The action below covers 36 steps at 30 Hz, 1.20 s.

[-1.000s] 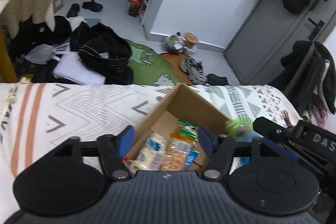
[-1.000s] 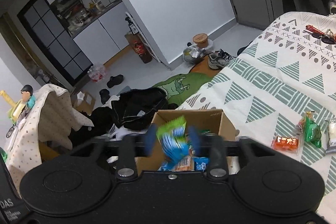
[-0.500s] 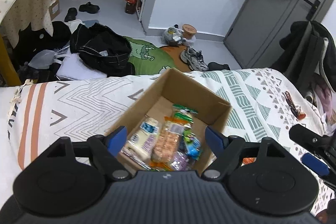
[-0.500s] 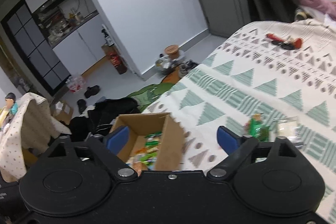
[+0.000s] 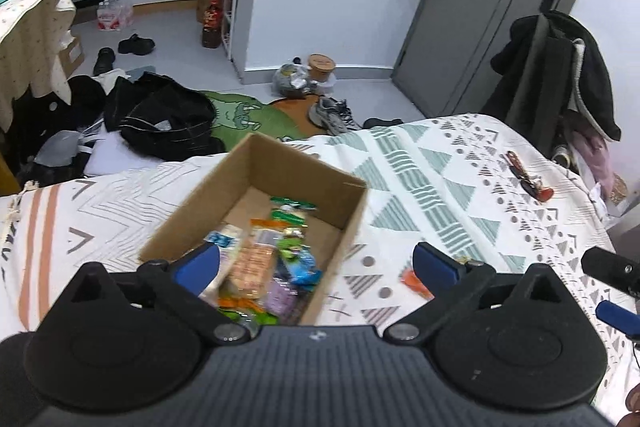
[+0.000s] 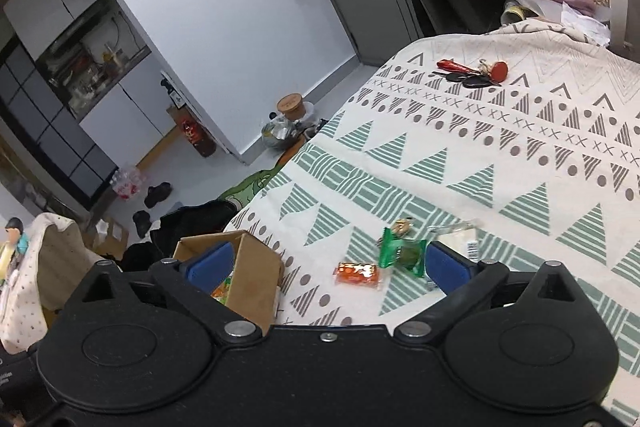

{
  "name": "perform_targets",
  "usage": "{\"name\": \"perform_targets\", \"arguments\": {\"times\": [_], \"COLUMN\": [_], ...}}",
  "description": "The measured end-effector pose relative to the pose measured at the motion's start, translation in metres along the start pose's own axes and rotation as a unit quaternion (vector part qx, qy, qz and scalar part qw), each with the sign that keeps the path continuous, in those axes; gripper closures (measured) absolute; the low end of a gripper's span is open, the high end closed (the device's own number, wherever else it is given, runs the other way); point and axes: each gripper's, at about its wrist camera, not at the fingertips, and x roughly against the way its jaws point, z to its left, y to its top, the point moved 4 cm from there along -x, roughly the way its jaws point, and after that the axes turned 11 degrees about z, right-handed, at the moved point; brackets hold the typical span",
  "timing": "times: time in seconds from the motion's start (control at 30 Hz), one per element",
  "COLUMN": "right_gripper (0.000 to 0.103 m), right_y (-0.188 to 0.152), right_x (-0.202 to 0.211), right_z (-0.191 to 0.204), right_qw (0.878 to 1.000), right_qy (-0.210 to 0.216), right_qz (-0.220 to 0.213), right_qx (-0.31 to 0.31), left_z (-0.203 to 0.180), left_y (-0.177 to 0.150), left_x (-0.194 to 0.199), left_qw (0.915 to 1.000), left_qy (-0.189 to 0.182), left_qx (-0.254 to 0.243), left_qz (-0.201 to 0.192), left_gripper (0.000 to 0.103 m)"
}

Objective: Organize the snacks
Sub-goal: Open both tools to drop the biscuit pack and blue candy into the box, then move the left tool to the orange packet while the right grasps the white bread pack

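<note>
Both claws, left claw (image 5: 316, 263) and right claw (image 6: 326, 261), are held spread and empty above the bed (image 6: 500, 163); most snacks are gathered in the cardboard box (image 5: 352, 223), three packets (image 6: 402, 253) left outside for collection

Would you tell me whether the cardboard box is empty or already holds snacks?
Partly filled: the cardboard box holds several snack packets.

Brown cardboard box (image 5: 256, 183), orange packet (image 6: 357, 273), green packet (image 6: 401, 253) — green-triangle-patterned blanket (image 6: 460, 163)
</note>
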Motion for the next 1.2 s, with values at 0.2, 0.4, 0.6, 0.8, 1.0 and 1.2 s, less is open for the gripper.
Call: {"name": "perform_targets", "arguments": {"times": [0.2,0.4,0.6,0.8,1.0,1.2], "right_gripper": [0.000,0.000,0.000,0.000,0.004,0.016], "right_y": [0.003,0.002,0.001,0.000,-0.006,-0.003], "right_x": [-0.001,-0.010,-0.012,-0.016,-0.036,-0.045], "right_z": [-0.028,-0.050,-0.074,-0.090,-0.115,-0.135], "right_qw": [1.000,0.999,0.995,0.992,0.987,0.980], "right_qy": [-0.002,-0.024,-0.029,-0.047,-0.068,-0.082], "right_qz": [0.006,0.022,0.027,0.023,0.045,0.036], "right_qx": [-0.020,-0.038,-0.086,-0.111,-0.138,-0.175], "left_z": [-0.026,-0.051,-0.071,-0.096,-0.115,-0.120], "left_y": [-0.005,-0.013,-0.019,-0.025,-0.029,-0.030], "left_x": [-0.005,-0.021,-0.040,-0.069,-0.096,-0.120], "left_qw": [0.9998,0.9994,0.9990,0.9983,0.9975,0.9973], "left_qy": [0.000,-0.003,0.000,-0.007,-0.011,-0.013], "left_qx": [-0.019,-0.023,-0.027,-0.032,-0.036,-0.024], "left_qz": [0.005,0.026,0.034,0.049,0.060,0.068], "left_gripper": [0.001,0.001,0.001,0.001,0.003,0.005]}}
